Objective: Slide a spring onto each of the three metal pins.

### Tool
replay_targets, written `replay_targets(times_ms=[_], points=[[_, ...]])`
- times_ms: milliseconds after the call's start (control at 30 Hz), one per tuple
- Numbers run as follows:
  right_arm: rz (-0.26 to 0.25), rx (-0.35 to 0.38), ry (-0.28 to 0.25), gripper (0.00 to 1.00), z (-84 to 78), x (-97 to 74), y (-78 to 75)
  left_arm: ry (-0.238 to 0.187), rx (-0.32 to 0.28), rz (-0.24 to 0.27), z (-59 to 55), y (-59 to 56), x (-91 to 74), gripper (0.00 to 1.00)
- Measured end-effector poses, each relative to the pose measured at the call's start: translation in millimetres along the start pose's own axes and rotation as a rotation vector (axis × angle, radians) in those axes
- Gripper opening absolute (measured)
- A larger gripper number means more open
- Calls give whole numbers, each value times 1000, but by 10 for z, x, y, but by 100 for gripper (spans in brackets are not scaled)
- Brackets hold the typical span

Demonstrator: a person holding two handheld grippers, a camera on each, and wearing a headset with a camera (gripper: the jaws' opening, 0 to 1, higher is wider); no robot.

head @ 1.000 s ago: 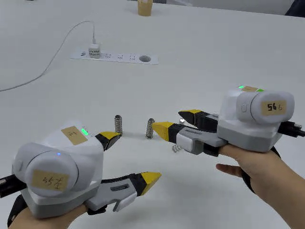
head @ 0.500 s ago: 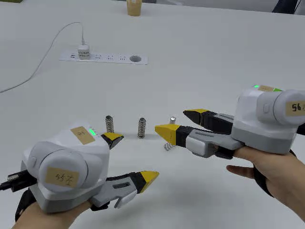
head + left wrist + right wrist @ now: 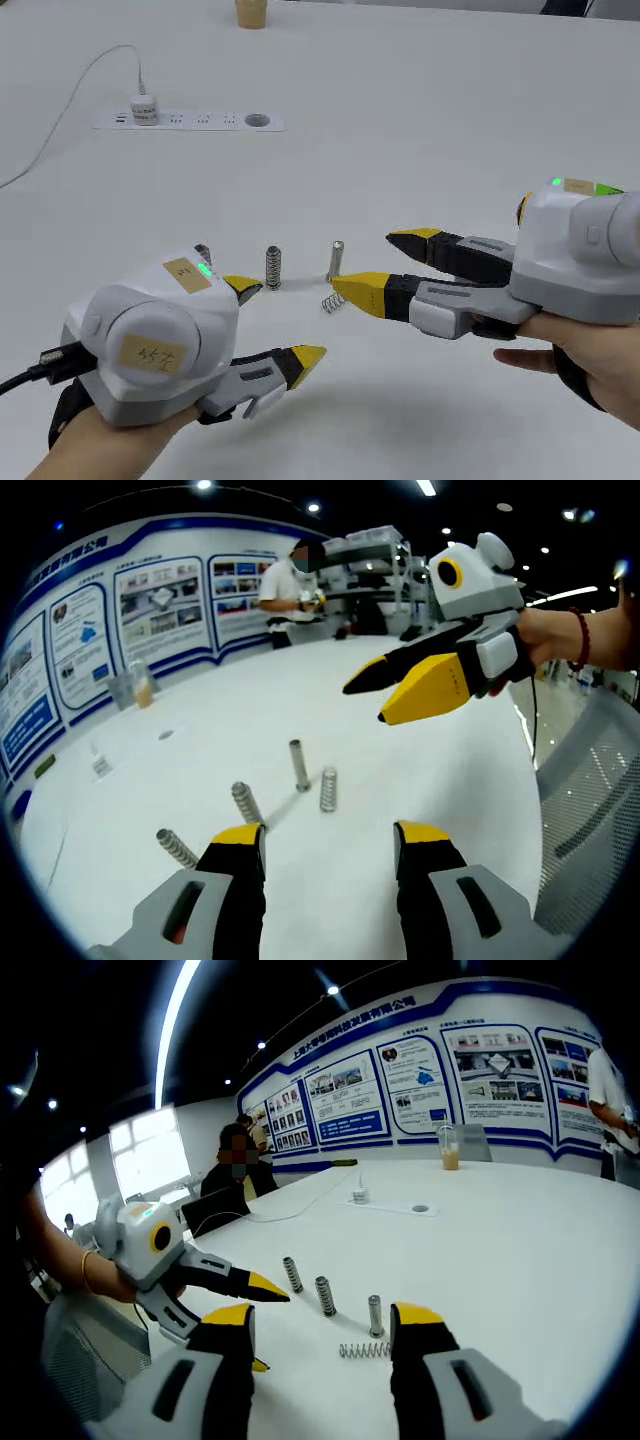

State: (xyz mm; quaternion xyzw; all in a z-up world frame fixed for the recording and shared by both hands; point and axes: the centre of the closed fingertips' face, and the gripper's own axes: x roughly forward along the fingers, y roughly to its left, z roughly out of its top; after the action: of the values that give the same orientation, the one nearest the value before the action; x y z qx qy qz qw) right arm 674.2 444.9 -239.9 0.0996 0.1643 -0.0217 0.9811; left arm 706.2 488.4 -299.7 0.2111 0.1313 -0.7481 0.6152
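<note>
- Left gripper (image 3: 275, 322) is spread wide with nothing in it. Right gripper (image 3: 380, 262) is the same deal, jaws well apart and empty.
- The loose spring (image 3: 365, 1349) lies flat on the table (image 3: 420, 120) just ahead of the right gripper's tips, long axis crosswise to its jaws. From the left gripper it runs pretty much straight away.
- Just past it stands the bare pin (image 3: 336, 260), upright.
- Further to the right gripper's left are two more upright pins, each wearing a spring: the middle pin (image 3: 273, 268), then the end pin (image 3: 203, 252), half hidden behind the left gripper's body.
- Way beyond sit a power strip (image 3: 190, 120) with a white charger (image 3: 144, 108), and a cup (image 3: 251, 12).
</note>
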Motion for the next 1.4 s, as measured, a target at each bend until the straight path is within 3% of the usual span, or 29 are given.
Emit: replay_targets(times_ms=[633, 800, 1100, 1400], points=[[31, -37, 49, 56, -226, -139, 3, 38, 21, -17, 0, 25, 353, 39], [43, -43, 58, 56, -276, -154, 25, 37, -8, -27, -4, 47, 441, 36], [55, -45, 73, 56, -379, -182, 58, 49, -3, -53, -5, 26, 593, 27], [49, -37, 67, 55, -401, -223, 37, 77, -7, -64, -72, 15, 687, 20]])
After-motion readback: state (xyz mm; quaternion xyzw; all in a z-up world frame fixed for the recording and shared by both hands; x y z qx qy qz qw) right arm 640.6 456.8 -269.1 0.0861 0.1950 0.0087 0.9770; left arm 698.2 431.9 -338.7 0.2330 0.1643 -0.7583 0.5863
